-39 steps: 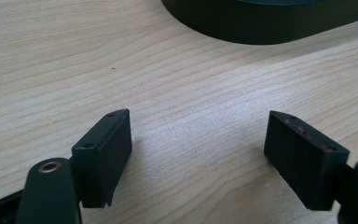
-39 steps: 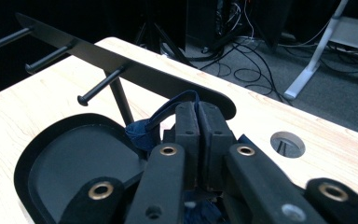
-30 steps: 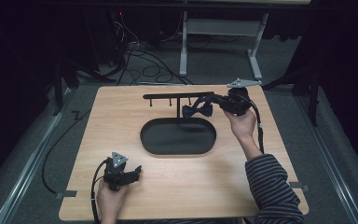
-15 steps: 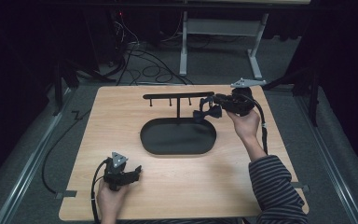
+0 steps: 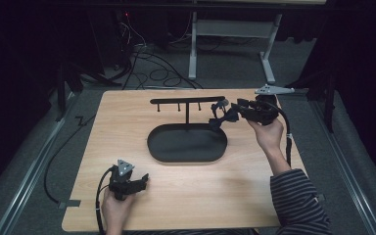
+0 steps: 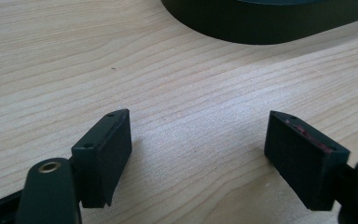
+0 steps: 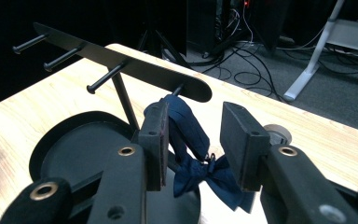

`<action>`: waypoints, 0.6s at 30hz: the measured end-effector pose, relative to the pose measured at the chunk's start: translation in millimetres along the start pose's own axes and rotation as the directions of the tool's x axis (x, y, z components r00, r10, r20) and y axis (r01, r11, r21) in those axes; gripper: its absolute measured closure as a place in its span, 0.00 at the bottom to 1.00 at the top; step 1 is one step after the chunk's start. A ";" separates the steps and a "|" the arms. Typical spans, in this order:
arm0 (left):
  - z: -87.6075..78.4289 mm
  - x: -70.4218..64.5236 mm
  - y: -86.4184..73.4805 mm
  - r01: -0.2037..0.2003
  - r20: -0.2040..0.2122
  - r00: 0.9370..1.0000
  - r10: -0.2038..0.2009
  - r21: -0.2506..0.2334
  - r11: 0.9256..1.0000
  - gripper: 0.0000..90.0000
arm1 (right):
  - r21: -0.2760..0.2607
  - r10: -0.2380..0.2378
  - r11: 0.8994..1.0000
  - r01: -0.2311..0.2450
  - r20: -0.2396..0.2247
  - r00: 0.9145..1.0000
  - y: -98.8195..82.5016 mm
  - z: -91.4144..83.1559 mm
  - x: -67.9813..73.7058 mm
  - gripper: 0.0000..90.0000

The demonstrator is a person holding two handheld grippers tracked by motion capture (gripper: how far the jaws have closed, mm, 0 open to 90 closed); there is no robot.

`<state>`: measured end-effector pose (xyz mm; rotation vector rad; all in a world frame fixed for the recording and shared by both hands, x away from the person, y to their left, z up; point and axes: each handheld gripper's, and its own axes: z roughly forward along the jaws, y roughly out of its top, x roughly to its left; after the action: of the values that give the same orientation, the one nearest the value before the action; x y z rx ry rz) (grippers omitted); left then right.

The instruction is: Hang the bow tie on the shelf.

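Note:
A navy bow tie (image 7: pixel 200 172) hangs by its strap from the end peg of a black T-shaped stand (image 7: pixel 135 65). In the high view the bow tie (image 5: pixel 226 119) dangles at the right end of the stand's bar (image 5: pixel 186 100), above the oval tray base (image 5: pixel 186 144). My right gripper (image 7: pixel 196 126) has just been opening its jaws. The tie sits between them and the right pad stands apart from it. That right gripper (image 5: pixel 222 113) points left at the bar's end. My left gripper (image 5: pixel 143 179) rests open on the table at the front left, with nothing between its jaws (image 6: pixel 200 140).
The stand's tray edge (image 6: pixel 261 23) lies ahead of the left gripper across bare wood. Other pegs (image 7: pixel 100 79) along the bar carry nothing. A small grey round object (image 7: pixel 277 133) lies on the table behind the right jaw. Cables and a desk frame (image 5: pixel 235 29) stand beyond the table.
The right gripper moved right along the bar with the bow tie, and its jaws went from shut on the tie to apart. The left gripper stayed put.

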<state>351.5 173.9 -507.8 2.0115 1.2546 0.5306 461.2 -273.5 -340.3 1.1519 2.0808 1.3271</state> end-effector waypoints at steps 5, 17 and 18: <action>0.0 0.0 0.0 0.000 0.000 1.000 0.000 0.000 1.000 0.26 | -0.011 0.003 1.000 -0.003 -0.006 1.000 -2.5 -6.0 -0.2 0.69; 0.0 0.0 0.0 0.000 0.000 1.000 0.000 0.000 1.000 0.26 | -0.027 -0.007 1.000 0.007 -0.013 1.000 -7.6 -21.7 0.1 0.67; 0.0 0.0 0.0 0.000 0.000 1.000 0.000 0.000 1.000 0.26 | -0.027 -0.007 1.000 0.007 -0.013 1.000 -7.6 -21.7 0.1 0.67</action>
<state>351.5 174.0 -507.8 2.0115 1.2547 0.5307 442.7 -286.7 -337.0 1.1264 2.0684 1.3591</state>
